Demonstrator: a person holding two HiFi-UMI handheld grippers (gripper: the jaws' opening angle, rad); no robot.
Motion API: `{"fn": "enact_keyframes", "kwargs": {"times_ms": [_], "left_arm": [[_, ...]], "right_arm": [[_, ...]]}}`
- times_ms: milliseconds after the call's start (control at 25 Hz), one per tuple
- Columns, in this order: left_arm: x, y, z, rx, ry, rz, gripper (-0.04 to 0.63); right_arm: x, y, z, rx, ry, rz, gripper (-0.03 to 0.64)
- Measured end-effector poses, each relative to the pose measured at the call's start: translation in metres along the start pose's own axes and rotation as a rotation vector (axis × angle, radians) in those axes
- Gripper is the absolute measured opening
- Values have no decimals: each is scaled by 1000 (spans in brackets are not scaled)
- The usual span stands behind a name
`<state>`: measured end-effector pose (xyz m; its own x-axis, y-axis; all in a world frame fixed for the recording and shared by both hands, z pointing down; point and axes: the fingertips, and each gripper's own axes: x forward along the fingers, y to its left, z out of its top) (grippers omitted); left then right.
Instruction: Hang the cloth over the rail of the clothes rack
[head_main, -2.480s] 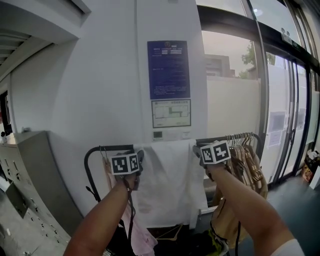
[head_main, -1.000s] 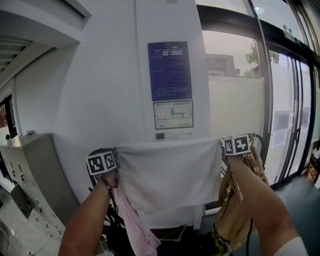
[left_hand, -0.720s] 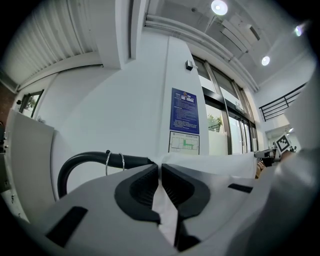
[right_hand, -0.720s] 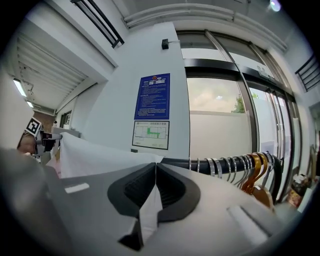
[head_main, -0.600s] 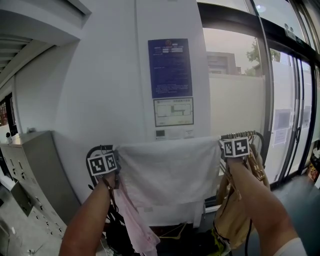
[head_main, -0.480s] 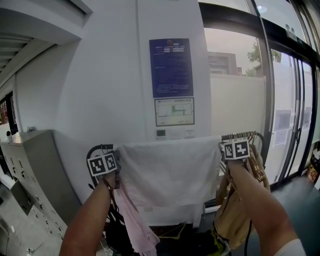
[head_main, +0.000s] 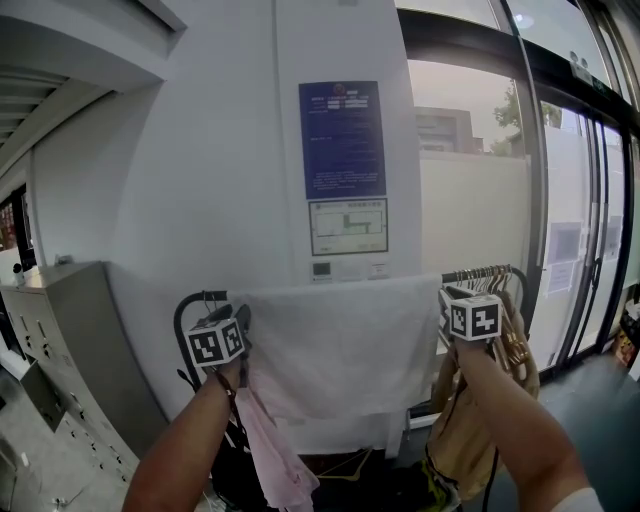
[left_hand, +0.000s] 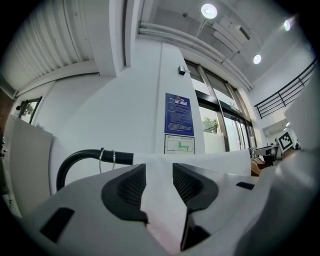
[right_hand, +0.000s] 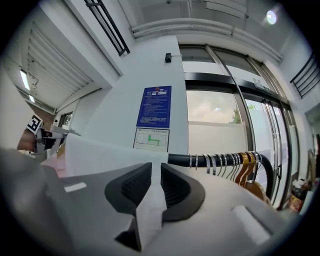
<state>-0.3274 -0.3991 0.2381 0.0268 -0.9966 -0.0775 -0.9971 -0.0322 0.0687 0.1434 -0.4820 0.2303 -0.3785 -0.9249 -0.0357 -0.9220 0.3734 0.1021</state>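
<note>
Cloth (head_main: 340, 340): white, light, limp; draped over rail (left_hand: 80, 157), lower centre of head view. Hold by upper corners. Left gripper (left_hand: 159, 182), right gripper (right_hand: 156, 185): jaws just opening, cloth edge loose between.

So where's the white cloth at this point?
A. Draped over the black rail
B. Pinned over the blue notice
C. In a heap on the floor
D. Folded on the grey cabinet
A: the cloth hangs spread over the rail, below the blue notice and well clear of the floor.
</note>
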Motion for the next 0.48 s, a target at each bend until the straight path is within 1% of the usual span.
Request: {"fn": "enact_keyframes", "kwargs": {"times_ms": [120, 160, 200, 240, 280, 400, 480], "left_arm": [[-11, -34, -2, 8, -19, -42, 152], [-14, -46, -5, 15, -21, -54, 141], [-18, -58, -11, 22, -18, -66, 99], [-20, -70, -17, 33, -13, -79, 43], [-22, -83, -25, 50, -4, -94, 7], [-26, -122, -51, 100, 20, -154, 6], [-32, -145, -69, 88, 26, -191, 5]], "right_arm": [[-10, 29, -7, -12, -14, 51, 57], [-13, 38, -13, -17, -12, 64, 54], [-16, 48, -20, -22, -10, 77, 32], [-18, 59, -26, -22, -10, 94, 21], [-20, 71, -33, -18, -9, 115, 3], [-27, 109, -56, 0, -5, 176, 2], [-34, 133, -71, 3, -4, 205, 2]]}}
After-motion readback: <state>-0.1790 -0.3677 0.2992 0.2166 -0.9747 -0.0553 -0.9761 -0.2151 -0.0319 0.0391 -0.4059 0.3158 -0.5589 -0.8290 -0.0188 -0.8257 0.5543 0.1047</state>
